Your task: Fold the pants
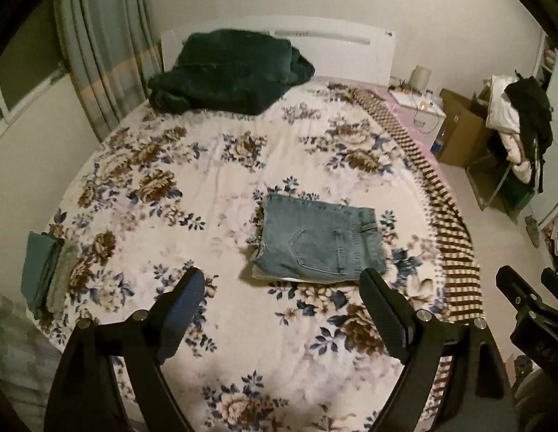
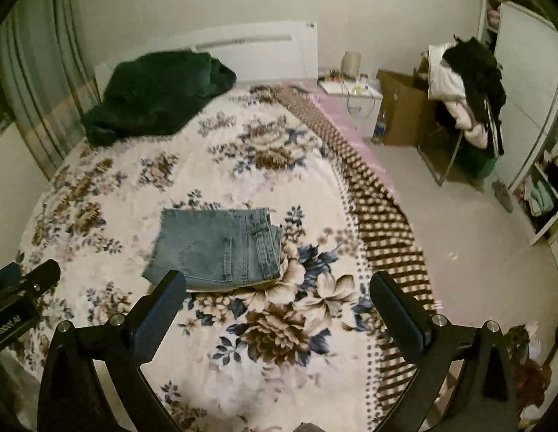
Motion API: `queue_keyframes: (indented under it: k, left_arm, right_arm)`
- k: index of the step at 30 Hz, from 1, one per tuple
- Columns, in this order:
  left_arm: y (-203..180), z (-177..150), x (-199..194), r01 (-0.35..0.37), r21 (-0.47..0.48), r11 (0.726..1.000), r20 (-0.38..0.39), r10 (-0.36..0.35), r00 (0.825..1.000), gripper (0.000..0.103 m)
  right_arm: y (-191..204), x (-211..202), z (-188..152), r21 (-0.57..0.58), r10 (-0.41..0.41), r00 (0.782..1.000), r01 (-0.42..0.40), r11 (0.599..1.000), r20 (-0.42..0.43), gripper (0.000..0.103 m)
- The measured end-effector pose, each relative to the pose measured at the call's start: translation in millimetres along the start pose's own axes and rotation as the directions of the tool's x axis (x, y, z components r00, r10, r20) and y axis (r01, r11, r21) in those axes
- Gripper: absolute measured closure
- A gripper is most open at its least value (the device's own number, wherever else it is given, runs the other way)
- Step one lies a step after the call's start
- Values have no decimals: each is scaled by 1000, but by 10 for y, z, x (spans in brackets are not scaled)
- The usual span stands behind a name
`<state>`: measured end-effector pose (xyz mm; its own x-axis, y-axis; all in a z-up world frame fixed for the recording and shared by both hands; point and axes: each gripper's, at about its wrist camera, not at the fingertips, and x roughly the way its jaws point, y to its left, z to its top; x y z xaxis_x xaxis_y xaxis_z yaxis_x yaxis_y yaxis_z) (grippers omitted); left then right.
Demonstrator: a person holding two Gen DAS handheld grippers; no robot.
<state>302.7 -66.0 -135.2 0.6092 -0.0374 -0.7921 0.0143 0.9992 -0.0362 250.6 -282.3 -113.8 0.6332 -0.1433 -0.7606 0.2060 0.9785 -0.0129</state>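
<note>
The left gripper (image 1: 282, 286) is hovering above the near end of the bed with its two black fingers (image 1: 187, 300) spread wide apart, holding nothing and touching nothing. The right gripper (image 2: 279, 288) is doing the same just beside it, its black fingers (image 2: 397, 309) also standing wide open with only air between them. The pair of faded blue denim pants (image 1: 322, 239) is lying folded into a compact, roughly square bundle on the white bedspread with brown and blue flowers (image 1: 192, 194), near the middle of the bed and a little beyond both sets of fingertips, with a back pocket facing up and the waistband toward the right side. A dark green plush blanket (image 1: 224, 75) is sitting crumpled at the head of the bed against the white headboard (image 1: 336, 46). At the bed's left edge a small stack of folded teal and grey cloths (image 1: 46, 277) is resting. Beyond the right side of the bed, a brown open cardboard box (image 2: 401, 108) is standing on the floor; I cannot tell what is in it. Next to it a heap of white and black clothing (image 2: 466, 82) is piling over some frame.
</note>
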Motion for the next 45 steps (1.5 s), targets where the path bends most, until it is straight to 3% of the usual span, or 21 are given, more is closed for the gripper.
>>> queue_keyframes:
  k: [11,16,22,27,30,45]
  left_arm:
    - [76,-196,-1385,1,-11,1000,121,1,993,16]
    - [192,-284,-1664,19,1,1000,119,-19,993,16]
    - [380,-319,-1872,19,22,1000,132,-22,991,16]
    - [457,-363,-1974,12,15,1000,148,-15,989,15]
    - [492,-398,-2013,20,16,1000,146,-22,989,3]
    - [560,-462,-2089,7,-2,1000,160,-7,987,3]
  right_arm:
    - [-23,-1853,-87,-53,26,991,-19,998,134,0]
    - [27,-2518,-180,-40,24,984,-18,999,176,0]
    - [171,-3005,-304,-25,12,980,-7,1000,201,0]
    - [253,-3156,-372,-17,9,981,-5,1000,194,0]
    - [304,-3178,-400,-14,12,982,-10,1000,187,0]
    - [420,-3076,-373,-52,36,985,-28,998,168,0]
